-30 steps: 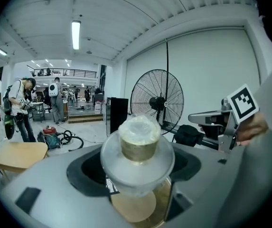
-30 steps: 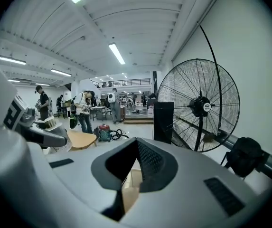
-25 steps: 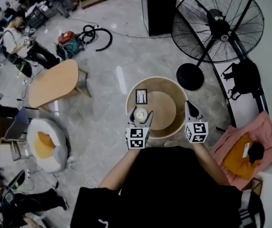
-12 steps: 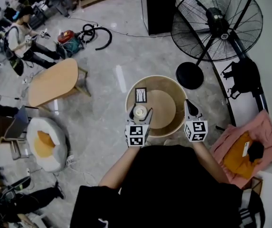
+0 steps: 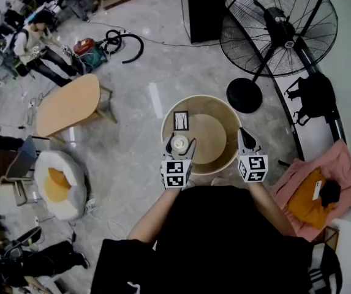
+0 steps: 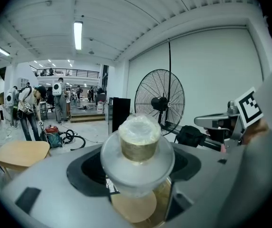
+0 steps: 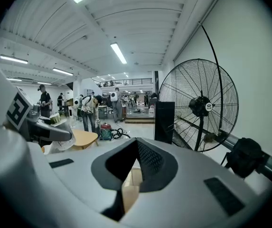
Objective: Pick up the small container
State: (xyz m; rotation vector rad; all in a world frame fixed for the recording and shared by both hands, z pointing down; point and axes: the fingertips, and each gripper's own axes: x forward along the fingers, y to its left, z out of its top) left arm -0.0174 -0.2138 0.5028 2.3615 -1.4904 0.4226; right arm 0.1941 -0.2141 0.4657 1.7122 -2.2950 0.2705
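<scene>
Small container (image 6: pixel 138 144) gripped in left tongs (image 5: pixel 180 145); right tongs (image 5: pixel 244 135) closed, empty.

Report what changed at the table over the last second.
Nothing at the table visibly changed. Far off, a person has stepped a little rightward in the head view. The left gripper stays shut on the container over the table, and the right gripper stays shut and empty at the table's right edge.

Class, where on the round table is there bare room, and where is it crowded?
Bare: middle and right of the round table, between card and right gripper. Crowded: its left, with card and left gripper holding the small container.
</scene>
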